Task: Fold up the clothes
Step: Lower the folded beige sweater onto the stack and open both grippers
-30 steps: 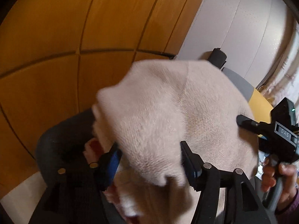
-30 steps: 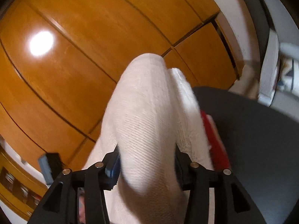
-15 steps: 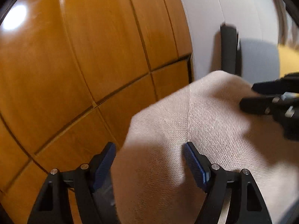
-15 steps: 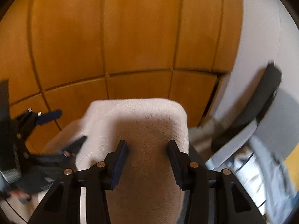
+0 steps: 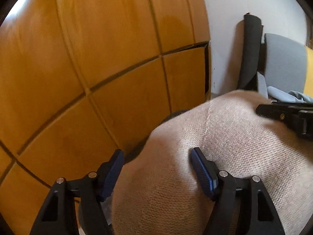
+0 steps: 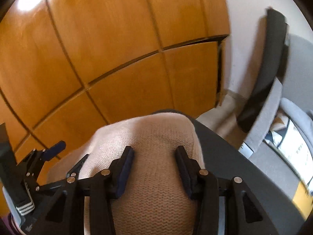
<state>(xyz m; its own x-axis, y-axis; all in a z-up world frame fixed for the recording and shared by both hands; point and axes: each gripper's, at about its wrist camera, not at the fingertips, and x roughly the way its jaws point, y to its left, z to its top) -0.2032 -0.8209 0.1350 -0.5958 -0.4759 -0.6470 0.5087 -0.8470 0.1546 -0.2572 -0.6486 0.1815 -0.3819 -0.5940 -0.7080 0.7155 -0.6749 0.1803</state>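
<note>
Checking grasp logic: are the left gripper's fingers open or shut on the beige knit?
Open. The left gripper has its blue pads spread wide, with the beige knit garment bulging between them; whether they pinch it, cannot tell.

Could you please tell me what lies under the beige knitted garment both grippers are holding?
A dark grey surface shows beside and beneath the beige knitted garment. Whatever sits directly under the cloth is covered and cannot be seen.

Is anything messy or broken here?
Nothing looks broken or spilled. The beige knit garment is bunched between both grippers, left and right, which is normal mid-fold. The wooden cabinet doors look fine.
</note>
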